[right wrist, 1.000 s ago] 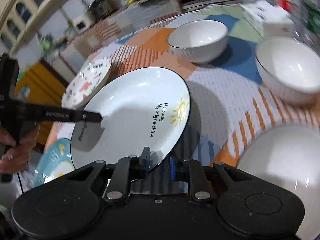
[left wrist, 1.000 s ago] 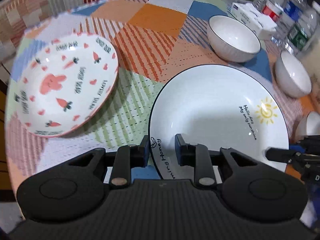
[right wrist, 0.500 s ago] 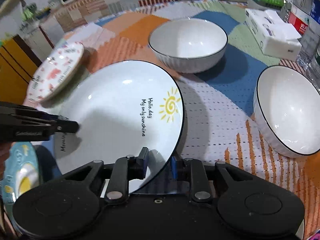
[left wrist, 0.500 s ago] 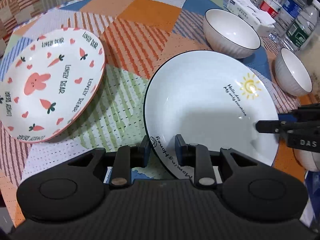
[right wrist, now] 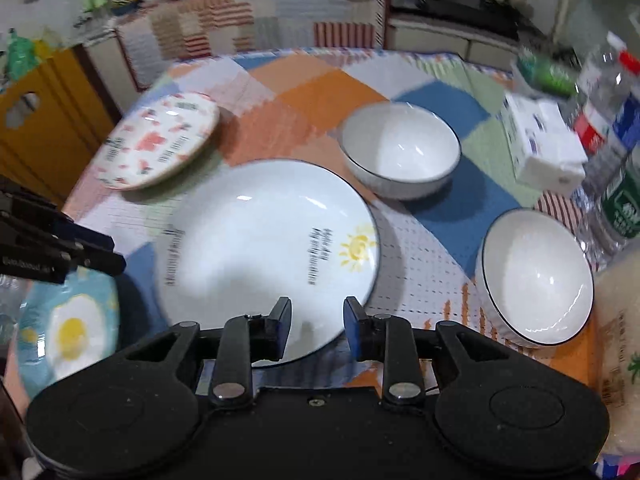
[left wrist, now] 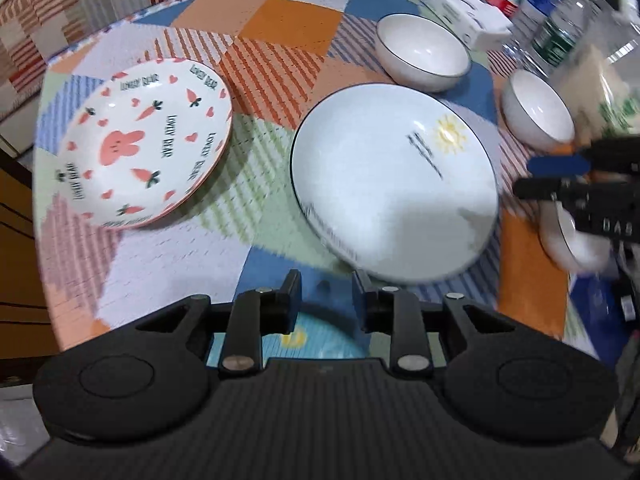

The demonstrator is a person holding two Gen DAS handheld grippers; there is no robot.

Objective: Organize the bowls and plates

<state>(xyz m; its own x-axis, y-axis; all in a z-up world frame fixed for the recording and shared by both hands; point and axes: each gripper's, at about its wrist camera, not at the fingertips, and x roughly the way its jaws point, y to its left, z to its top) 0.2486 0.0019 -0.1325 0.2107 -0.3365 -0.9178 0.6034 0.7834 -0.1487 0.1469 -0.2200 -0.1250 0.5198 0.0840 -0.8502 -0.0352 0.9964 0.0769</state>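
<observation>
The left gripper [left wrist: 326,294] is matte black, with a ribbed plate at the back, two round discs at the sides and silver screws on its arms. The right gripper [right wrist: 317,322] looks the same, but its fingers [right wrist: 354,320] carry blue pads.

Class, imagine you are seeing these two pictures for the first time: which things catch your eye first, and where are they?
The big white sun plate lies mid-table, just beyond the open right tool. Left of it sits the pink rabbit-and-carrot plate, and two white bowls stand to its right. A blue fried-egg plate rests at the near left edge.
</observation>
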